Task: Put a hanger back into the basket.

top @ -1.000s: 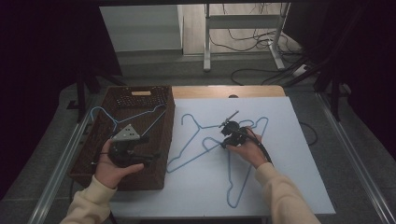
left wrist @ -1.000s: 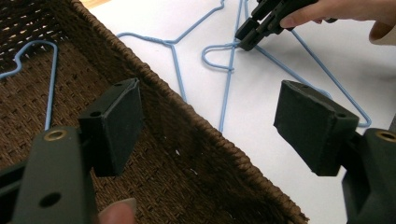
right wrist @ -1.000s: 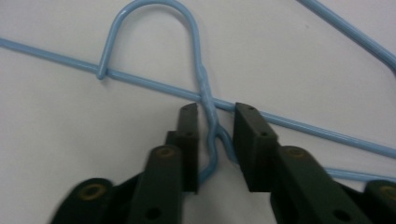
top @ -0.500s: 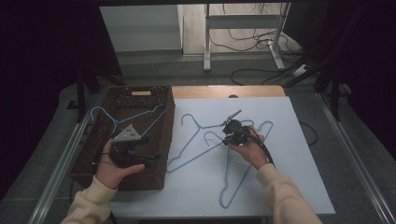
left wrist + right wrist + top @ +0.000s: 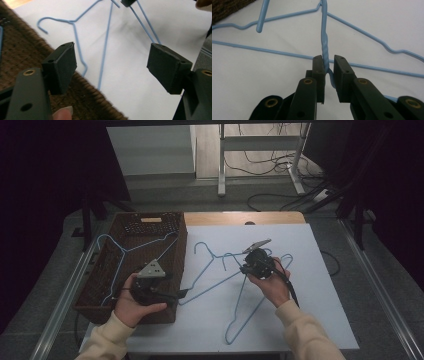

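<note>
R gripper [image 5: 327, 65] jaws pinch hanger [image 5: 325, 47] neck, hook pointing away; L gripper [image 5: 111, 67] wide open.

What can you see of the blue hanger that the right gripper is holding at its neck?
The hanger is thin light-blue wire, it seems coated, a triangle with a twisted neck and a hook. It lies on the white table, partly crossing a second blue hanger. The right gripper has its fingers closed on the base of the twisted neck. Whether the neck is lifted off the table cannot be told.
</note>
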{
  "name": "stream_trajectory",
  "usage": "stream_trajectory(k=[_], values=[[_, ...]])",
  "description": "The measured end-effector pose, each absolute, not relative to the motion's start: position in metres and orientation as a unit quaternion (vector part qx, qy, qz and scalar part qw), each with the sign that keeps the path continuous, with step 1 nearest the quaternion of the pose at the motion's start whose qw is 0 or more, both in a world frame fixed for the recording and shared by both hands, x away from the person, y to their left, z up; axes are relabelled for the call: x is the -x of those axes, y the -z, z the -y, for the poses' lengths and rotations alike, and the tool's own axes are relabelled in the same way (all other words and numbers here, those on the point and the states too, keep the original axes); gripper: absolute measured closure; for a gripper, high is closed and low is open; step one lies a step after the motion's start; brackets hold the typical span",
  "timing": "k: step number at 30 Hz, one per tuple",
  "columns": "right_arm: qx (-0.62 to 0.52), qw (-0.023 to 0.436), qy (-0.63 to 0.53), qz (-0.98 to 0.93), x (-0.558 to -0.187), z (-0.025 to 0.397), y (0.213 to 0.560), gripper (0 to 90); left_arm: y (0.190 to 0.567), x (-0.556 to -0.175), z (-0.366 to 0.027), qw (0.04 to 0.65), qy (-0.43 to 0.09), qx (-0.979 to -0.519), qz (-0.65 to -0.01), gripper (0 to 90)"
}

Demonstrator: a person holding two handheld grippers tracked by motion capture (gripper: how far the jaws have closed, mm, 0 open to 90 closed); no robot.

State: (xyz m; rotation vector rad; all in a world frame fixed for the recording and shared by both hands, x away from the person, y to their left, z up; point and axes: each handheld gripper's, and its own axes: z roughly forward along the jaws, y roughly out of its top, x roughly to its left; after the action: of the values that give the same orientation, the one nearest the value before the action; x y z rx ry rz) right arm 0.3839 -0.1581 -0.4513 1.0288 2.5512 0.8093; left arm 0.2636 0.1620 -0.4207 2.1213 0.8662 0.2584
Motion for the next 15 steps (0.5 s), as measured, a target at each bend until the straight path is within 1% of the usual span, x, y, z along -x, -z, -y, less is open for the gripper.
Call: stream_trajectory(k=[2,6,11,15], values=[[-0.358,0.137,-0.283,-0.879,-0.383,0.159,0.451,79.9,0.421,-0.263,-0.159,0.405,-0.1,-0.841,-0.345,23.1],[-0.364,0.138,-0.291,-0.874,-0.379,0.161,0.449,79.9,0.424,-0.265,-0.139,0.403,-0.086,-0.842,-0.347,23.3],[-0.365,0.136,-0.293,-0.873,-0.378,0.159,0.45,79.9,0.431,-0.271,-0.108,0.387,-0.07,-0.856,-0.337,23.2],[-0.363,0.135,-0.293,-0.874,-0.378,0.158,0.451,79.9,0.437,-0.275,-0.094,0.386,-0.059,-0.856,-0.34,23.1]])
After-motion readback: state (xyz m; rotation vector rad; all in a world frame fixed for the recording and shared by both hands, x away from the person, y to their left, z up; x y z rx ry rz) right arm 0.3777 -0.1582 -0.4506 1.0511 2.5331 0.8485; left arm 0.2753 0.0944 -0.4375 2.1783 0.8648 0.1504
